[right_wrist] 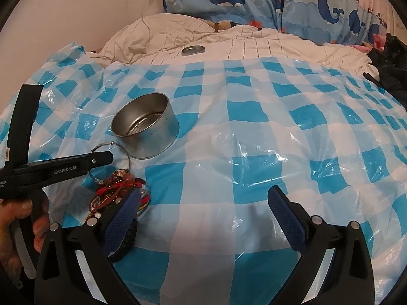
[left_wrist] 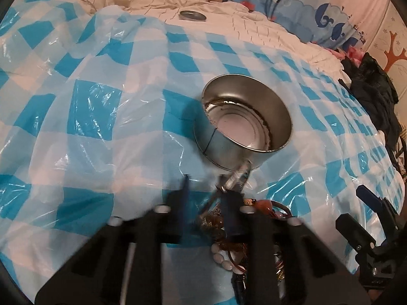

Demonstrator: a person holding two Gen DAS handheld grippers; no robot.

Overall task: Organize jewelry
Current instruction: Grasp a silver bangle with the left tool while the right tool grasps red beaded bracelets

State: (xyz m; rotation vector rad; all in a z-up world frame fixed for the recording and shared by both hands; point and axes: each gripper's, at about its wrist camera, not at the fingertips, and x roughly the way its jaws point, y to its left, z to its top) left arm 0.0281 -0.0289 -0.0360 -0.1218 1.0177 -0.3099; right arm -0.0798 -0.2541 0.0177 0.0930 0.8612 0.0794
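Observation:
An empty round metal tin [left_wrist: 229, 155] [right_wrist: 152, 142] stands open on the blue-and-white checked plastic sheet [right_wrist: 254, 127]. In front of it a thin silver bangle [left_wrist: 237, 176] [right_wrist: 122, 150] lies by a tangled pile of beaded and red corded bracelets [left_wrist: 223, 231] [right_wrist: 114, 190]. My left gripper [left_wrist: 206, 185] [right_wrist: 108, 157] is blurred, with its jaws nearly together on the bangle's edge, just short of the tin. My right gripper [right_wrist: 203, 193] [left_wrist: 351, 208] stands wide open and empty, its left finger beside the pile.
The tin's lid [left_wrist: 192, 15] [right_wrist: 193, 50] rests far back on the rumpled white quilt. A whale-print pillow lies behind it, and dark clothing [left_wrist: 374, 84] [right_wrist: 391, 63] is heaped at the right edge. A hand [right_wrist: 15, 216] holds the left gripper.

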